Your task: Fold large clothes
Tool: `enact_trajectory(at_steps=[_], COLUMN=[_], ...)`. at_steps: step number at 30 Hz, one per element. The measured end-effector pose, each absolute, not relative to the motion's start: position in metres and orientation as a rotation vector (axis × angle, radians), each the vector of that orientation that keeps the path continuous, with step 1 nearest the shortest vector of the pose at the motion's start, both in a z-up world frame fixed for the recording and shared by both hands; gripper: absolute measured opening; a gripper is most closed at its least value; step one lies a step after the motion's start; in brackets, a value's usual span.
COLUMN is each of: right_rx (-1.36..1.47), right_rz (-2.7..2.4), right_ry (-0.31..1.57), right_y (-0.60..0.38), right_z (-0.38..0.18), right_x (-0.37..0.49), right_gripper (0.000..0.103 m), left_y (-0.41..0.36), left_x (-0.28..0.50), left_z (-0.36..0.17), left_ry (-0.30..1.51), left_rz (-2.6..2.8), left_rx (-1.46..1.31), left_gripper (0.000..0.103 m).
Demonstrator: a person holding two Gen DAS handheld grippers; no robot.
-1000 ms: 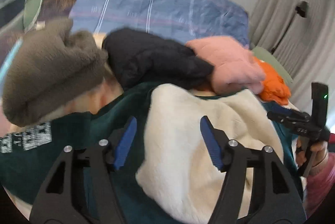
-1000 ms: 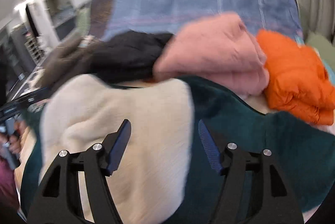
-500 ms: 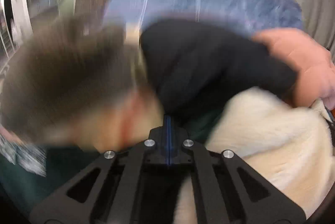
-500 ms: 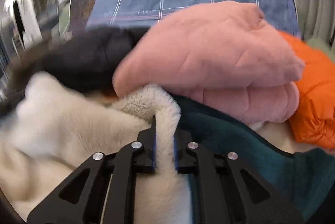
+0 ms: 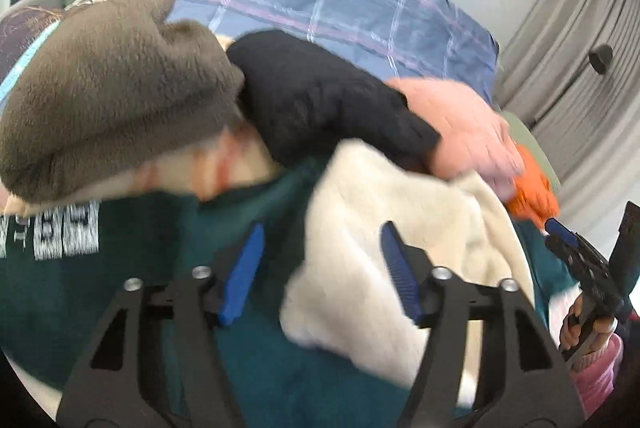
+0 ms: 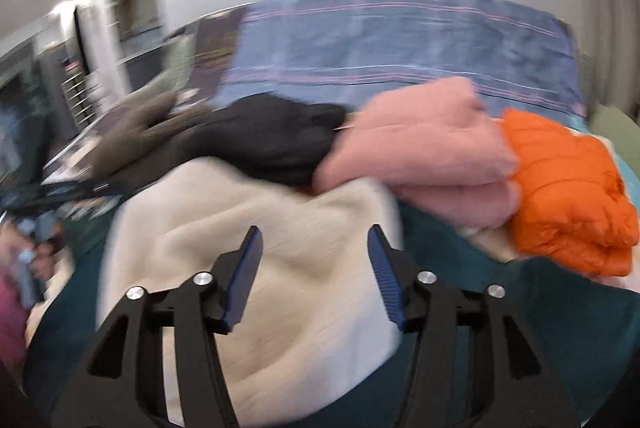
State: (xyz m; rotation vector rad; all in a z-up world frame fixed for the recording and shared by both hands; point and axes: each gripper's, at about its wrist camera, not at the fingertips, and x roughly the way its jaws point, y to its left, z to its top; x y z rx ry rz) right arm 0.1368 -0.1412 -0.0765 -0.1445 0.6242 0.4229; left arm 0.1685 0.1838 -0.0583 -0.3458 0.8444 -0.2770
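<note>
Above the cream fleece (image 6: 256,252), with both grippers (image 5: 320,266) (image 6: 314,270) spread and holding nothing, we should pinch 2 matching corners evenly.

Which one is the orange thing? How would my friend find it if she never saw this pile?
Start at the blue plaid blanket across the back, then look down at the row of folded clothes in front of it. Follow the row past the black fleece and the pink fleece to its right end: there sits the orange jacket. It alone is bright, smooth and puffy-quilted, while its neighbours are fuzzy.
</note>
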Motion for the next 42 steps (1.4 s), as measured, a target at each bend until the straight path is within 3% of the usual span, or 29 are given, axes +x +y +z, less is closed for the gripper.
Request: enact_trajectory(at_steps=[2,9,10,12,18,22,24,25,26,27,29,32,35,37,40,42], right_rx=[-0.258,-0.496,-0.494,-0.471,-0.372,-0.366,-0.413,-0.429,-0.427,-0.410,-0.338,-0.247,-0.229,-0.129,-0.100,-0.130], right_rz=[0.517,0.543,0.543,0.547,0.530,0.541,0.542,0.547,0.560,0.567,0.570,0.497,0.263,0.235,0.248,0.234], right_ry=[0.615,0.709,0.711,0.708,0.737,0.786,0.780,0.774,0.760,0.742,0.706,0.685,0.807,0.886,0.865,0.868], right_y=[-0.110,-0.056,-0.056,-0.058,-0.073,-0.074,-0.069,-0.068,-0.071,-0.075,-0.090,-0.112,-0.127,-0.142,-0.147,-0.145], right_z=[-0.084,-0.150,-0.152,-0.148,-0.152,-0.165,-0.161,-0.157,-0.151,-0.143,-0.124,-0.107,-0.133,-0.160,-0.154,-0.146], right_x=[0.109,0.077,0.078,0.080,0.094,0.097,0.092,0.090,0.088,0.087,0.089,0.111,0.151,0.164,0.161,0.157], right_gripper=[0.068,0.069,0.069,0.069,0.069,0.077,0.077,0.077,0.077,0.077,0.077,0.077,0.064,0.066,0.067,0.067], left_y=[0.183,0.161,0.158,0.156,0.176,0.199,0.211,0.215,0.216,0.217,0.214,0.204,0.164,0.125,0.080,0.072], left_x=[0.166,0.175,0.180,0.193,0.200,0.200,0.194,0.189,0.184,0.179,0.166,0.146,0.137,0.141,0.160,0.155], left_z=[-0.068,-0.108,-0.108,-0.113,-0.110,-0.169,-0.172,-0.161,-0.150,-0.136,-0.106,-0.064,-0.040,-0.052,-0.110,-0.123], left_ry=[0.908,1.079,1.066,1.057,0.764,0.935,0.947,0.949,0.945,0.939,0.891,0.772,0.702,0.742,0.895,0.828], left_rz=[-0.292,-0.309,-0.311,-0.364,-0.638,-0.519,-0.539,-0.497,-0.453,-0.398,-0.320,-0.314,-0.409,-0.439,-0.357,-0.332], left_rx=[-0.396,-0.512,-0.517,-0.602,-0.934,-0.953,-1.010,-0.964,-0.895,-0.796,-0.596,-0.434,-0.289,-0.160,0.040,0.109], left_gripper=[0.071,0.066,0.059,0.020,0.017,0.023,0.024,0.031,0.052,0.055,0.055,0.034,0.025,0.026,0.026,0.025])
